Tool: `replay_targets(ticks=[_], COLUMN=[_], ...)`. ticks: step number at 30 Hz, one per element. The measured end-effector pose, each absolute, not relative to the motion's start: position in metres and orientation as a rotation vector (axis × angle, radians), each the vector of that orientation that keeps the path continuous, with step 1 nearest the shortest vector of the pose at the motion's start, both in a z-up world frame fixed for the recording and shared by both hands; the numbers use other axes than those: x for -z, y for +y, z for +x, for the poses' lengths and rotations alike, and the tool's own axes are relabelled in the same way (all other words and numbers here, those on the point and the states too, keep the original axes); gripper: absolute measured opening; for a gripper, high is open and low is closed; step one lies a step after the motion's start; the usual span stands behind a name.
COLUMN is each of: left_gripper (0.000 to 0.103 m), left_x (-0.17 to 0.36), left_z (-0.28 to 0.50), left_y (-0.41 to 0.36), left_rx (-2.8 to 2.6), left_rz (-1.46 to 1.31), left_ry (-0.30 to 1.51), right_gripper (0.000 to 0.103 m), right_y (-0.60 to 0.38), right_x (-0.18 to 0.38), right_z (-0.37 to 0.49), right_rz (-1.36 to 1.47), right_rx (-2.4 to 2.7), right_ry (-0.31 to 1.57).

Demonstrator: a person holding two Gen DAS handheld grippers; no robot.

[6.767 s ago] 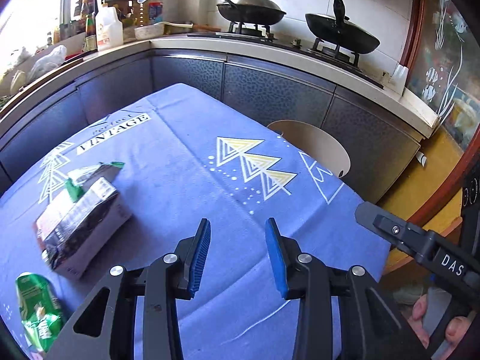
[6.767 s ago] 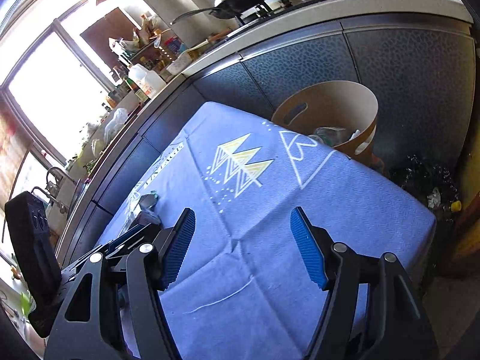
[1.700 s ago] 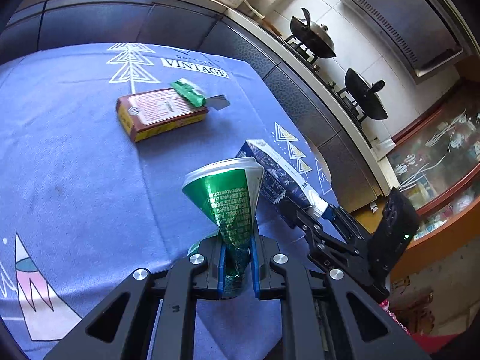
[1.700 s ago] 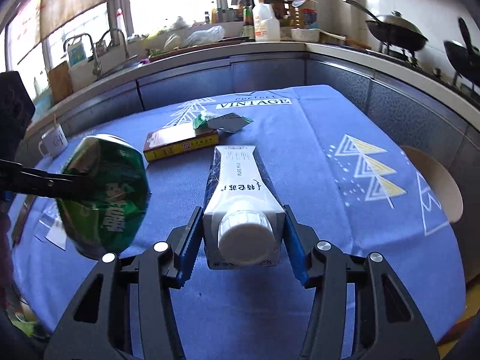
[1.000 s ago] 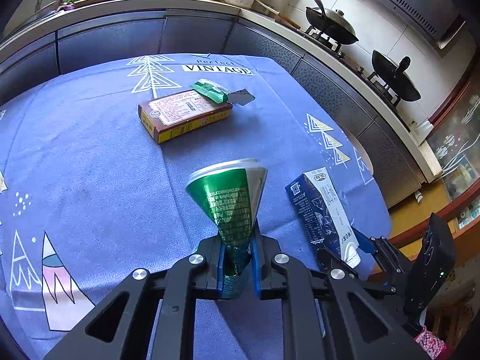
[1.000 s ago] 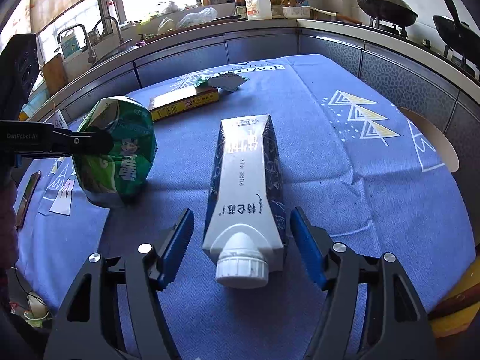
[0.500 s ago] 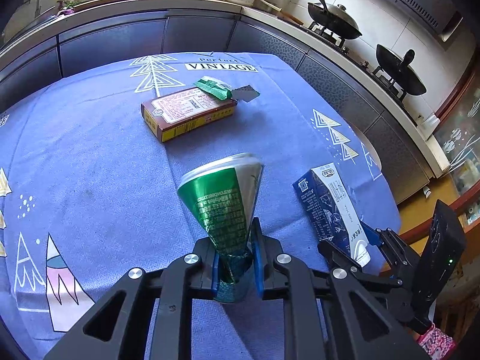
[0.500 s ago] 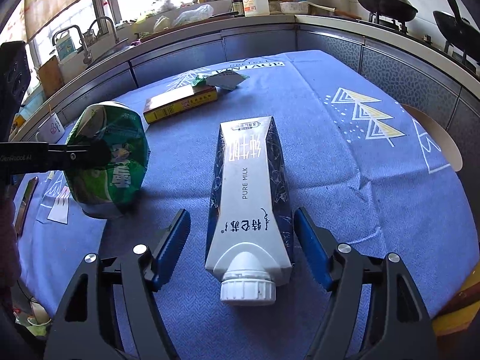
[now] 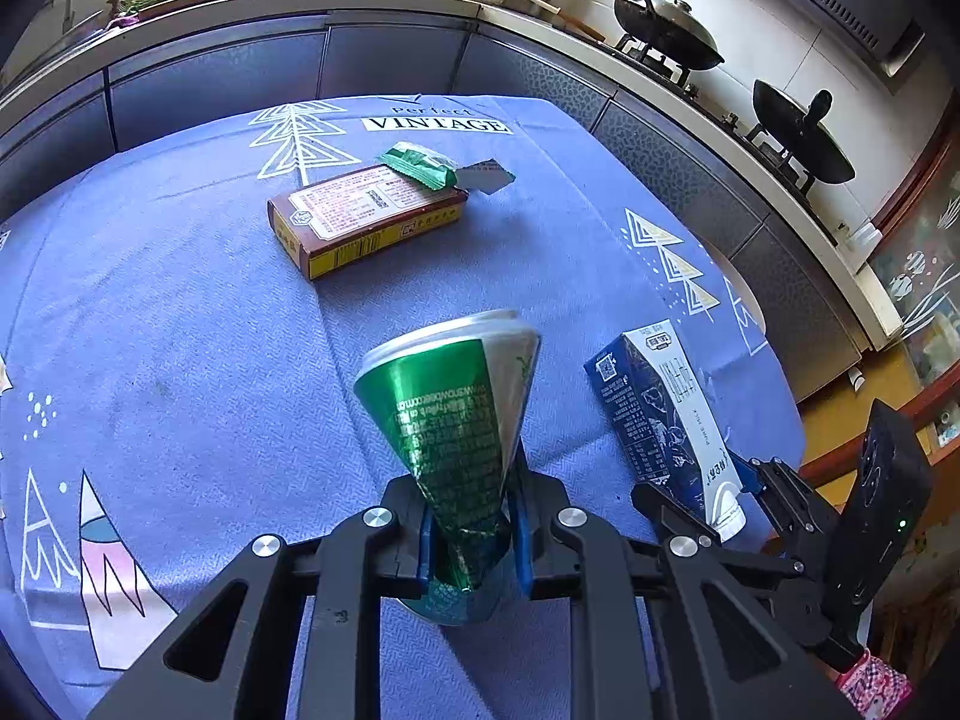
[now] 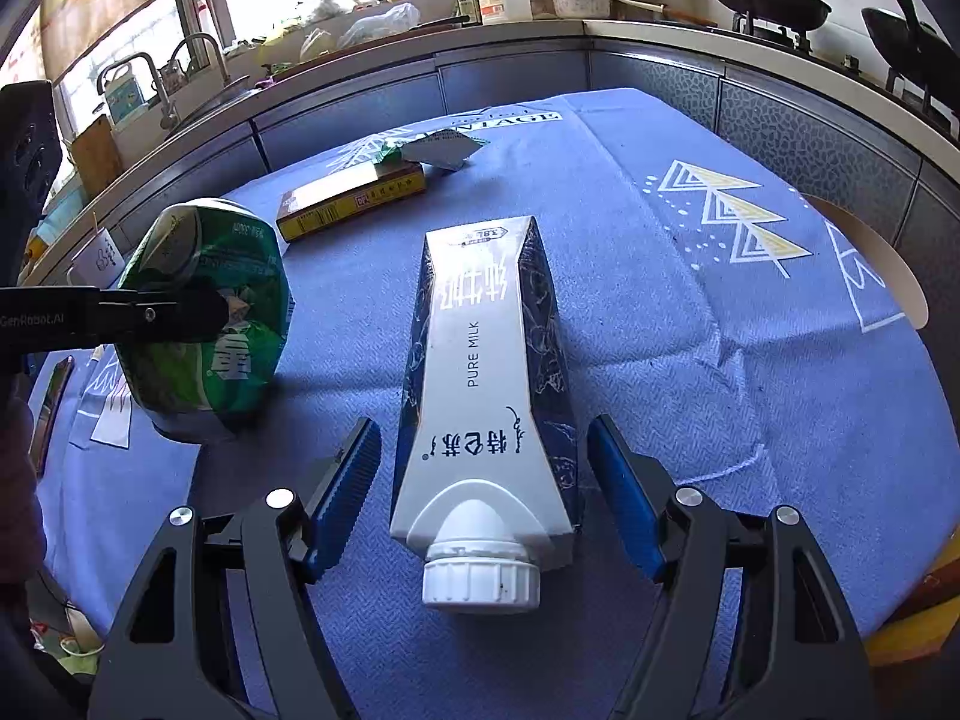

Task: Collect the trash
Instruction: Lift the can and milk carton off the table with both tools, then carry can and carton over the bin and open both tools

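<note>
Blue tablecloth (image 10: 690,312), milk carton (image 10: 486,372) between right hand-held gripper (image 10: 483,504) pads

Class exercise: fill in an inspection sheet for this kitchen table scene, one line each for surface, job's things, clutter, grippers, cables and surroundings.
Surface: blue printed tablecloth, creased, covering the table.
Job's things: crushed green can; milk carton lying flat, cap toward the camera; brown-and-yellow box; green wrapper at the box's far end.
Clutter: paper scraps at the table's left edge.
Grippers: left gripper, jaws have just been opening, pads still at the can's crushed end; right gripper open, the carton between its pads, untouched.
Cables: nothing seen.
Surroundings: counter with bottles, sink tap, two woks on the stove.
</note>
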State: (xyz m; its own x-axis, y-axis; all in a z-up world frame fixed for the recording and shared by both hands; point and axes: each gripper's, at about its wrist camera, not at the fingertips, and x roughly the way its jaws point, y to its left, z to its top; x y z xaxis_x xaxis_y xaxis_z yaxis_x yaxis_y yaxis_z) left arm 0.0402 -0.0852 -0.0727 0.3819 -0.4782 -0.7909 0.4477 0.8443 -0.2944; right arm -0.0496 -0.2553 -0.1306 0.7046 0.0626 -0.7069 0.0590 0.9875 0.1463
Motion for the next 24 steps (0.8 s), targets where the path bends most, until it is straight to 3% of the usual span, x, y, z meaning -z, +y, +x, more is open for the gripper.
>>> replay_targets(ticks=[7, 8, 9, 11, 24], left_gripper=[0.02, 0.021, 0.019, 0.013, 0.011], left_x=[0.08, 0.081, 0.082, 0.082, 0.042], left_z=[0.043, 0.043, 0.044, 0.045, 0.06], left_y=[-0.093, -0.094, -0.095, -0.098, -0.173], left_rx=[0.592, 0.591, 0.593, 0.601, 0.777], left_rz=[-0.026, -0.025, -0.025, -0.025, 0.018], left_ry=[1.041, 1.044, 1.044, 1.043, 1.016], right_gripper=[0.071, 0.067, 0.057, 0.052, 0.05], right_y=[-0.261, -0.262, -0.263, -0.264, -0.331], right_x=[0.136, 0.137, 0.137, 0.136, 0.106], right_z=[-0.047, -0.046, -0.047, -0.047, -0.044], right_rz=[0.179, 0.182, 0.177, 0.171, 0.281], right_rx=[-0.007, -0.008, -0.005, -0.027, 0.042], right_ry=[0.79, 0.79, 0.782, 0.774, 0.642])
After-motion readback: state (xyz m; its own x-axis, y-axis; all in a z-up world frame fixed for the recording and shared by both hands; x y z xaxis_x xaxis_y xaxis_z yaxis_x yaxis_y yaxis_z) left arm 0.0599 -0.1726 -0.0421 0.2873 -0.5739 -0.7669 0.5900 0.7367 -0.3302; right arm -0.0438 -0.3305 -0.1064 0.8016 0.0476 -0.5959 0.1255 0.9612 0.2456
